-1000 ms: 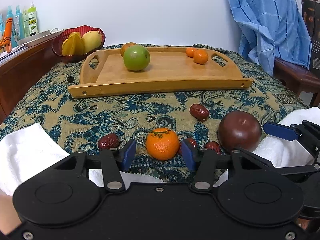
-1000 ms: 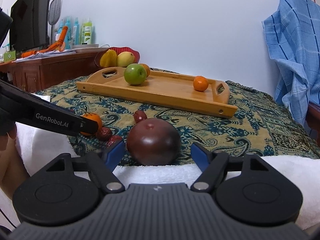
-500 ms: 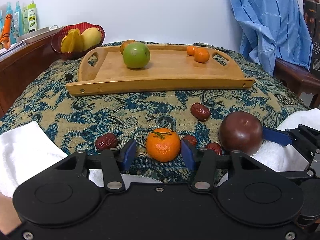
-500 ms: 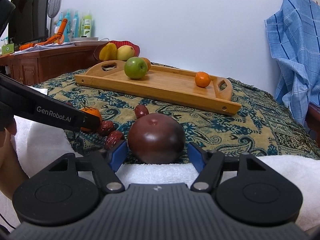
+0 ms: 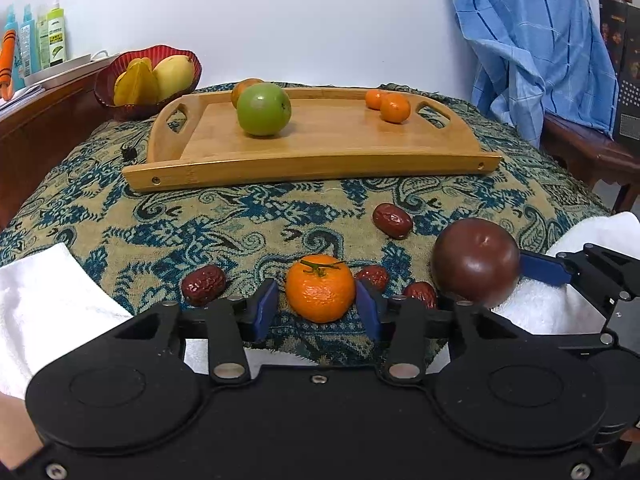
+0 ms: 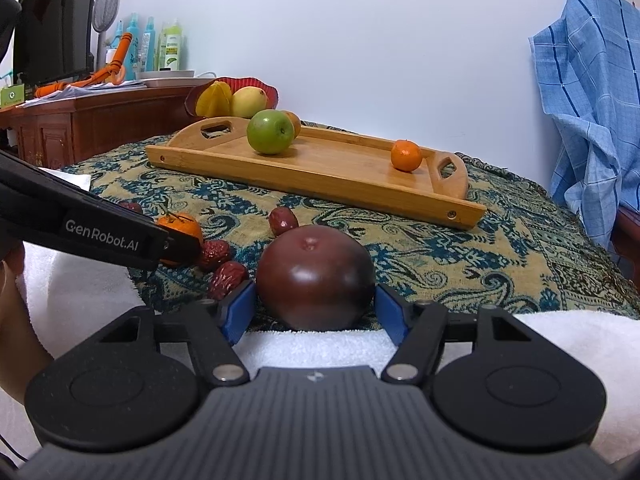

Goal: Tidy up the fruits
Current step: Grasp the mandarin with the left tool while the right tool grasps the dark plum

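Observation:
My left gripper (image 5: pixel 318 311) is closing around a mandarin (image 5: pixel 320 289) on the patterned cloth; its blue pads (image 5: pixel 265 307) sit at the fruit's sides with a thin gap on the left. My right gripper (image 6: pixel 316 312) brackets a dark maroon fruit (image 6: pixel 315 278), pads close to or touching it; this fruit also shows in the left wrist view (image 5: pixel 476 266). Several red dates (image 5: pixel 393 221) lie around. A wooden tray (image 5: pixel 320 160) farther back holds a green apple (image 5: pixel 263 109), an orange fruit behind it, and two mandarins (image 5: pixel 395 108).
A red bowl (image 5: pixel 120 80) with a starfruit and a mango stands at the back left. White towels (image 5: pixel 48 300) lie along the near edge. A wooden cabinet with bottles is at left; a blue cloth (image 5: pixel 532 48) hangs over a chair at right.
Both grippers have moved forward and narrowed. The left pads have come in around the mandarin; the right pads have come in around the maroon fruit.

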`<state>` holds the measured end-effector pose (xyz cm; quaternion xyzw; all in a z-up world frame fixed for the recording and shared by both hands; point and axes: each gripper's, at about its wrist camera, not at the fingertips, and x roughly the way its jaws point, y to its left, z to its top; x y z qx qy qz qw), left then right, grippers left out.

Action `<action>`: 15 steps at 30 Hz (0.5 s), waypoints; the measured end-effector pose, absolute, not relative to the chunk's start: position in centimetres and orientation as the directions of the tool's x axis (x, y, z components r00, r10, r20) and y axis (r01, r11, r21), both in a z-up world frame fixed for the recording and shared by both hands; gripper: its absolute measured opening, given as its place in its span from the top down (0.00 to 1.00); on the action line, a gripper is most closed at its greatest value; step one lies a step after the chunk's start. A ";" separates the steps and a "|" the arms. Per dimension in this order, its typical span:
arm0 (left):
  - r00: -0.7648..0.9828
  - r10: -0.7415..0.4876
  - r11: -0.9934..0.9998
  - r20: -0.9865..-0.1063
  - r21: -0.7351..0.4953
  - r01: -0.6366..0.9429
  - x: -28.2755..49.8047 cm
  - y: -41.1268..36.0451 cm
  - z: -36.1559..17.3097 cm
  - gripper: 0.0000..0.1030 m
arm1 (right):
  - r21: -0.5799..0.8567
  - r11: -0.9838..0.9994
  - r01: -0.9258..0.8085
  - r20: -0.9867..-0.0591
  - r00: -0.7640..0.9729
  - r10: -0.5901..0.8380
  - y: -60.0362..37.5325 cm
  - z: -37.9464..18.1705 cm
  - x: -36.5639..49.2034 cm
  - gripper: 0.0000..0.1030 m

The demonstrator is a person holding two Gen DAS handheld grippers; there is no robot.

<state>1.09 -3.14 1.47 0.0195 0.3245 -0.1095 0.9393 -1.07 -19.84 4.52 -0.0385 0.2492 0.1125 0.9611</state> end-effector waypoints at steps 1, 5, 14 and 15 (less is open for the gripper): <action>0.766 -0.195 0.975 -0.613 -0.035 0.220 1.1 -3.2 1.5 0.62 | -0.019 0.972 -0.235 -0.489 0.850 0.196 -19.8 4.5 -1.0 0.28; 0.766 -0.200 0.974 -0.611 -0.040 0.222 1.2 -3.2 1.6 0.64 | -0.019 0.972 -0.233 -0.490 0.850 0.194 -19.8 4.5 -1.0 0.29; 0.784 -0.181 0.978 -0.594 -0.021 0.209 0.8 -3.3 2.0 0.65 | -0.014 0.975 -0.223 -0.485 0.854 0.188 -19.8 4.5 -1.1 0.37; 0.786 -0.180 0.978 -0.591 -0.022 0.208 0.8 -3.2 2.1 0.65 | -0.009 0.976 -0.218 -0.482 0.856 0.186 -19.8 4.5 -1.1 0.38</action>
